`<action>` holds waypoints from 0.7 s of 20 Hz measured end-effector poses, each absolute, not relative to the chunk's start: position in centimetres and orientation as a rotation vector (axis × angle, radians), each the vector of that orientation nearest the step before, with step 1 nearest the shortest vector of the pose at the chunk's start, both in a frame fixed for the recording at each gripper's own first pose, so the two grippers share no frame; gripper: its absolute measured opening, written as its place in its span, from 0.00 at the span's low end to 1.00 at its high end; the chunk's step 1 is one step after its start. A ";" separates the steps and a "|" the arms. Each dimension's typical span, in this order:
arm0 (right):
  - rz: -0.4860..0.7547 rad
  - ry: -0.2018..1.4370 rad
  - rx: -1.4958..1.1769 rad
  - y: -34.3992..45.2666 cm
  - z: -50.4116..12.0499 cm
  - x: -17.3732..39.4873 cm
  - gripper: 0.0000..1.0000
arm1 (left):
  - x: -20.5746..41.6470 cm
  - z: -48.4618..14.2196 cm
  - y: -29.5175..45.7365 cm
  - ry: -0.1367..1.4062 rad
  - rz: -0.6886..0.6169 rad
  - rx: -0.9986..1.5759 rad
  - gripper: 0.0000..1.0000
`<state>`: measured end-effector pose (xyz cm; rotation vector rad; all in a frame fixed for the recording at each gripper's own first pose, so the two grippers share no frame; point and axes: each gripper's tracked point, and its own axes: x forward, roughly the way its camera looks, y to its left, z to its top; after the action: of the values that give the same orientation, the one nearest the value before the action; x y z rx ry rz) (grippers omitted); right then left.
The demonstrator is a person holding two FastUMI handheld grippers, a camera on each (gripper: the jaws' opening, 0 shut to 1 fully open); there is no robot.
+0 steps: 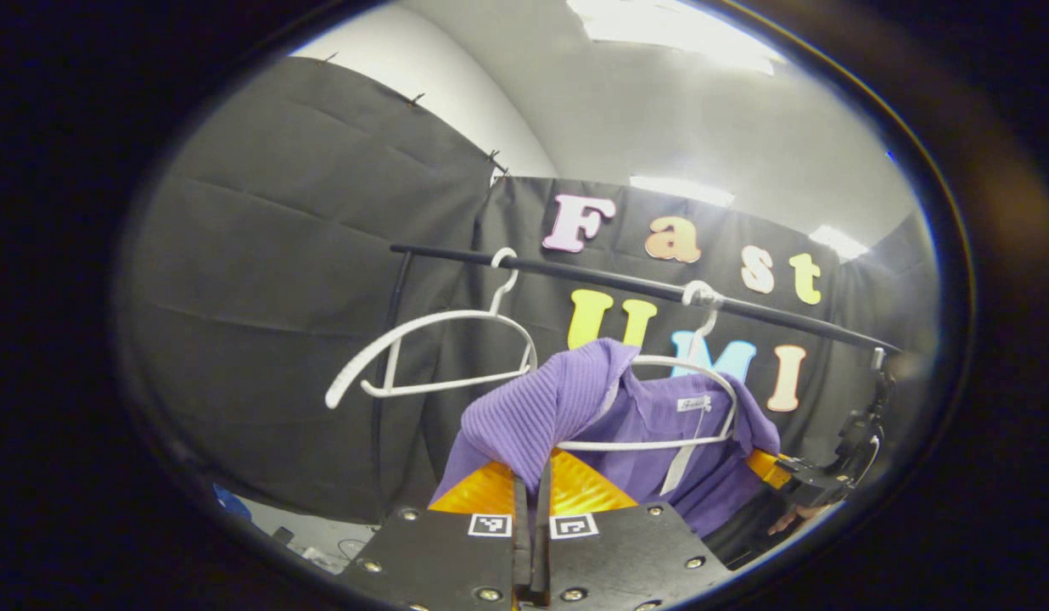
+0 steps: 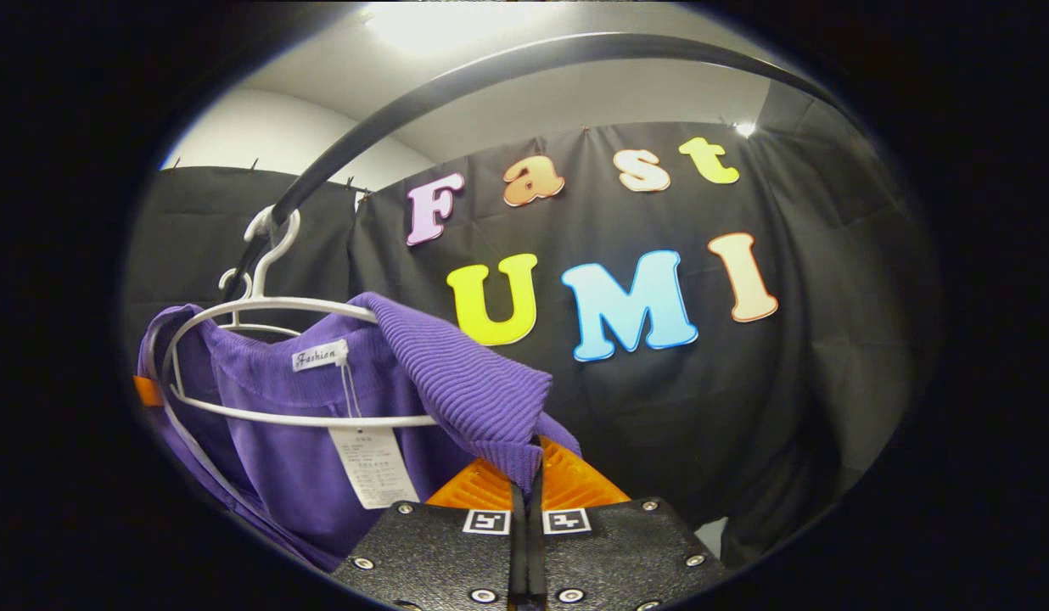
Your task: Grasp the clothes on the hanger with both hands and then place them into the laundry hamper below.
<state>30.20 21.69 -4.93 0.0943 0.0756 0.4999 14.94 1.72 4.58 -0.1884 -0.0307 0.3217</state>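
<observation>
A purple ribbed garment (image 1: 660,424) hangs on a white hanger (image 1: 686,373) from the black rail (image 1: 626,284). My left gripper (image 1: 533,475) is shut on the garment's left shoulder, with the cloth pulled up between the fingers. The right gripper (image 1: 783,471) grips the garment's other shoulder at the far right of this view, a hand behind it. In the right gripper view the right gripper (image 2: 526,475) is shut on the purple garment (image 2: 465,382), whose shoulder is lifted off the white hanger (image 2: 270,339). A white tag (image 2: 372,467) dangles from the collar.
An empty white hanger (image 1: 440,356) hangs on the rail to the left of the garment. Black cloth walls stand behind and on both sides. A strip of pale floor with small objects (image 1: 312,543) shows at the lower left of the left gripper view.
</observation>
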 end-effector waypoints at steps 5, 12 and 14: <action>0.455 0.026 0.121 20.2 -3.3 32.1 0.00 | 13.7 7.1 3.9 -0.069 0.364 -0.166 0.01; 0.438 -0.028 0.079 20.5 -2.2 33.8 0.00 | 14.4 10.0 8.6 -0.102 0.400 -0.131 0.07; 0.440 -0.031 0.074 20.8 -2.2 34.3 0.00 | 14.5 9.8 9.8 -0.093 0.396 -0.144 0.07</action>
<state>34.26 20.78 -2.21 0.0739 -0.0310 0.4399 14.46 9.81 9.77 -0.1436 -0.0931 0.3955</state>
